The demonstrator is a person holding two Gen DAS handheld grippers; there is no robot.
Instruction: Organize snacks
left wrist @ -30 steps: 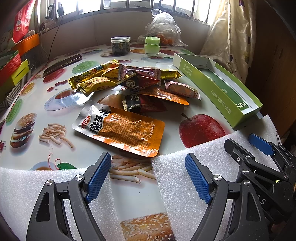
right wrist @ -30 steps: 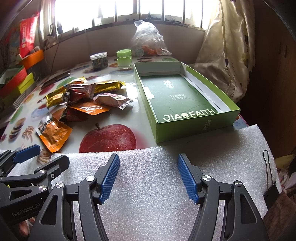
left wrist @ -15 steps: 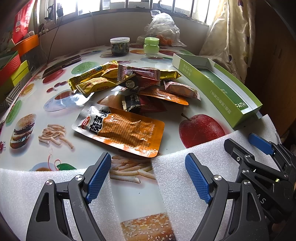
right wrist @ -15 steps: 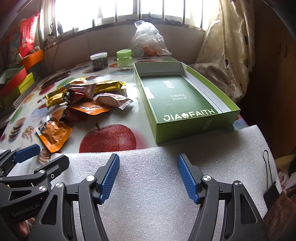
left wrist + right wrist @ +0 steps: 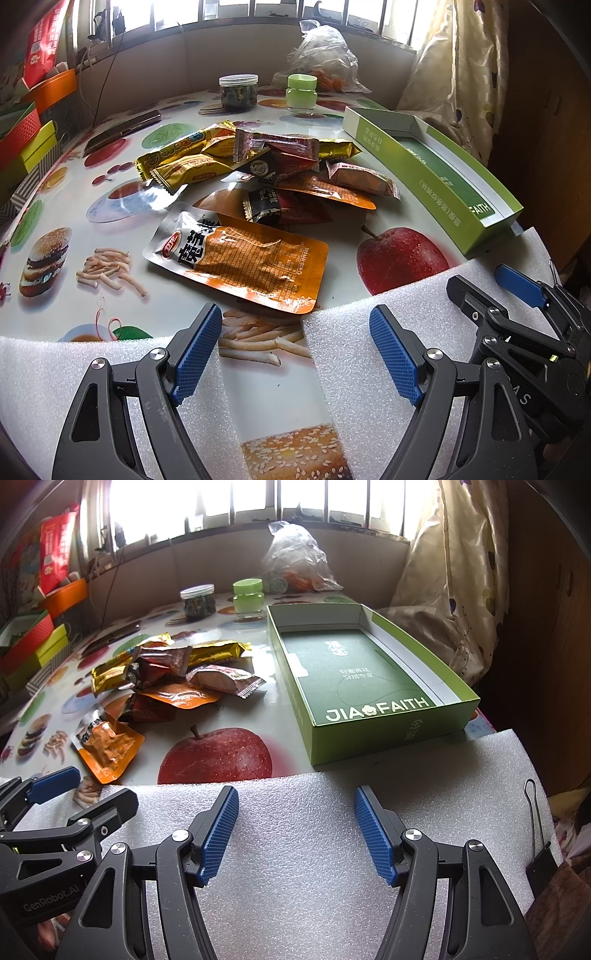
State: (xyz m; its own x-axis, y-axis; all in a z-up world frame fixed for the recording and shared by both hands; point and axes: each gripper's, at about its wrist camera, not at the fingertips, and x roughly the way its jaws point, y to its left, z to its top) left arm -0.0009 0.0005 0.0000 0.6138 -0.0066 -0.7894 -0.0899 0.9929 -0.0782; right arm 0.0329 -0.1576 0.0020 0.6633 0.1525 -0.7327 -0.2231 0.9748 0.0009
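The left gripper (image 5: 295, 350) sits low and level, jaws spread wide, blue pads (image 5: 194, 354) facing each other — nothing between them. The right gripper (image 5: 295, 834) is just beside it on the right, likewise level with jaws wide apart — both point forward.

Tablecloth (image 5: 122, 206): glossy printed plastic, reflects window light. Foam sheet (image 5: 303, 834) under right gripper (image 5: 295, 827): white, matt, pebbled. Orange snack pouch (image 5: 243, 262) ahead of left gripper (image 5: 295, 343): shiny crinkled foil. Green box (image 5: 391, 731): matt cardboard. Finger pads (image 5: 195, 350): blue ribbed plastic.
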